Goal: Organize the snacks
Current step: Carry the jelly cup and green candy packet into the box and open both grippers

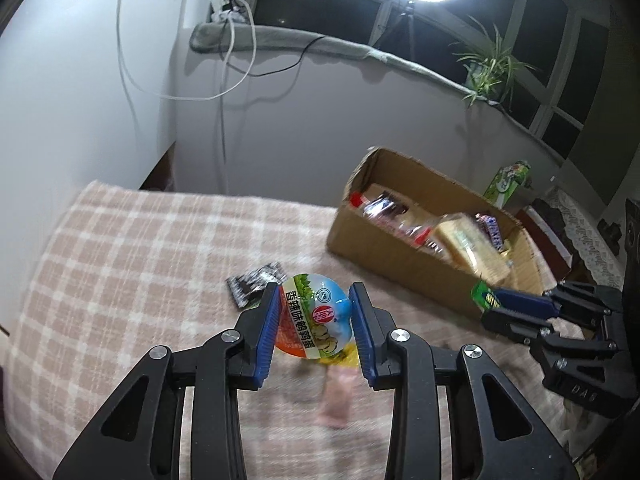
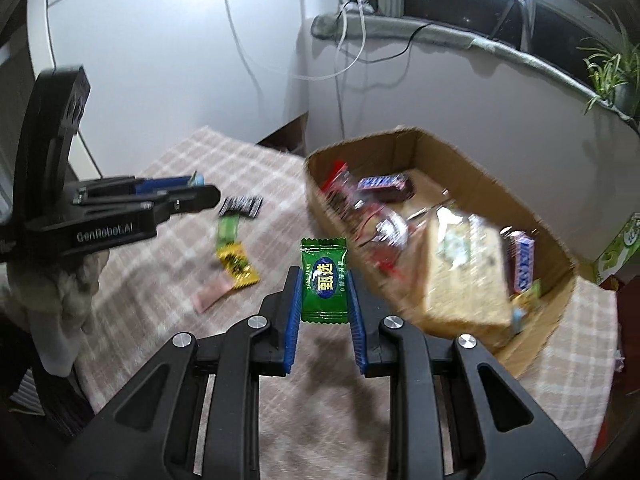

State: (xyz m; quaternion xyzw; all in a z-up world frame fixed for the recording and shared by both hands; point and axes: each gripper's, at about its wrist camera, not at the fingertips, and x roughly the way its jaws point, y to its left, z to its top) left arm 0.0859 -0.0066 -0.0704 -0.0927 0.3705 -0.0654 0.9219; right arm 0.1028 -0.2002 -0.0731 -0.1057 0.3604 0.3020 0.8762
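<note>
My left gripper (image 1: 314, 292) is shut on a round quail-egg snack pack (image 1: 316, 318), held above the plaid cloth. My right gripper (image 2: 324, 276) is shut on a green candy packet (image 2: 323, 280), held above the cloth just left of the cardboard box (image 2: 404, 140). The box (image 1: 384, 252) holds several snacks: chocolate bars (image 2: 386, 186), a large cracker pack (image 2: 464, 276) and red wrappers. The right gripper shows in the left wrist view (image 1: 486, 302) at the box's near corner. The left gripper shows in the right wrist view (image 2: 200, 192) at left.
On the plaid cloth (image 1: 140, 248) lie a black-and-white wrapper (image 1: 254, 282), a pink packet (image 1: 336, 400), a yellow packet (image 2: 238, 270) and a green packet (image 2: 228, 230). A green carton (image 1: 506, 182) stands behind the box. Wall and cables behind.
</note>
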